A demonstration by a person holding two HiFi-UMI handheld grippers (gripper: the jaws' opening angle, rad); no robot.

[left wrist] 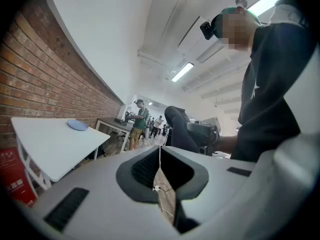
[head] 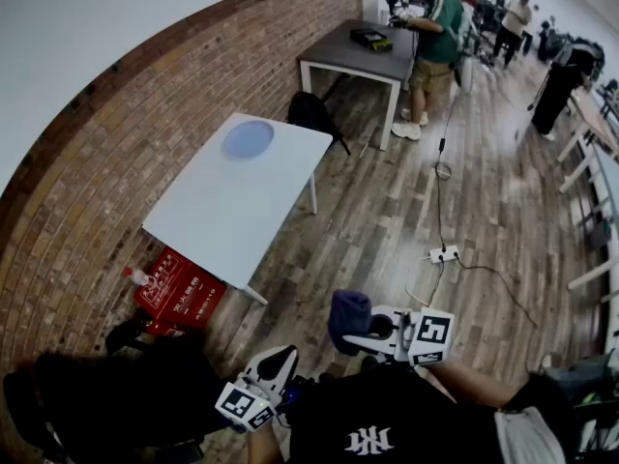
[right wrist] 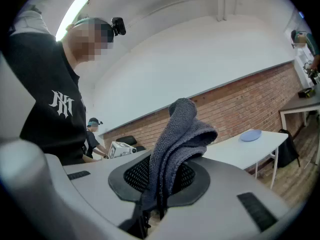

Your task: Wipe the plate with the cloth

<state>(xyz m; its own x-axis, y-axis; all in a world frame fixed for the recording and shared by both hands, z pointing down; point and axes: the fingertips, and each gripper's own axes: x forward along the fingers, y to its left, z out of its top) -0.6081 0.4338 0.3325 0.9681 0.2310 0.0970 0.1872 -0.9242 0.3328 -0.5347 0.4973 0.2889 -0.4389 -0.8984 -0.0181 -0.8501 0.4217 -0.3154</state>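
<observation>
A round blue plate [head: 249,138] lies on the far end of a white table [head: 222,211], well ahead of both grippers. It also shows small in the left gripper view as the plate [left wrist: 77,125] and in the right gripper view as the plate [right wrist: 250,135]. My right gripper [head: 366,336] is held level near my body, shut on a dark blue-grey cloth [head: 349,317]. The folded cloth [right wrist: 177,139] stands up out of the jaws of the right gripper [right wrist: 161,186]. My left gripper [head: 280,360] is low at the left, and the left gripper [left wrist: 160,156] has its jaws shut with nothing between them.
A brick wall [head: 116,133] runs along the left. Red boxes [head: 179,290] sit under the white table and a black bag [head: 311,111] lies beyond it. A grey table [head: 363,51] and several people stand at the back. A power strip [head: 444,254] with cables lies on the wooden floor.
</observation>
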